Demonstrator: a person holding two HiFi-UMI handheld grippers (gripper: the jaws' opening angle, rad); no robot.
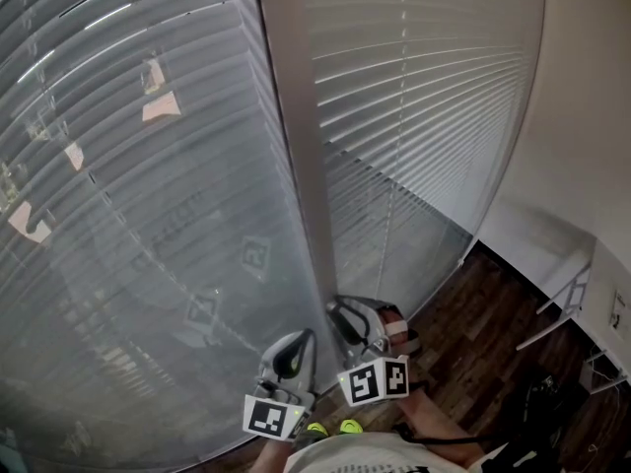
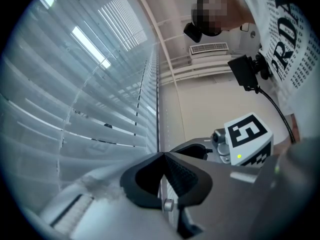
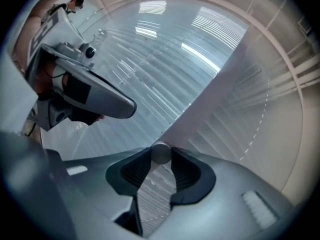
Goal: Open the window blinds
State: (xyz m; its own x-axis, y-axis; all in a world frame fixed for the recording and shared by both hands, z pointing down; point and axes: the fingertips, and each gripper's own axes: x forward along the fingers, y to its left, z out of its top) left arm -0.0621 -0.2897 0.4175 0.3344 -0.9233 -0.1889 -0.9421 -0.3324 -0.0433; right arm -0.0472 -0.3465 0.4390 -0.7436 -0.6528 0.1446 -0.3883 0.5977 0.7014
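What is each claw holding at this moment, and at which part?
The right claw grips a round grey rod by its end, between the pad tips. The left claw is closed, with nothing visible in it.

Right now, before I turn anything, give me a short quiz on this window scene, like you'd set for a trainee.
1. True or false: the left gripper has its jaws wide apart.
2. What sits between the jaws of the right gripper? A, a cord loop. B, a round grey wand end. C, nothing.
3. Fill in: the left-hand blind and the right-hand blind are separated by a vertical ____.

Key
1. False: the jaws meet at their tips.
2. B: it is pinched at the jaw tips.
3. window post.
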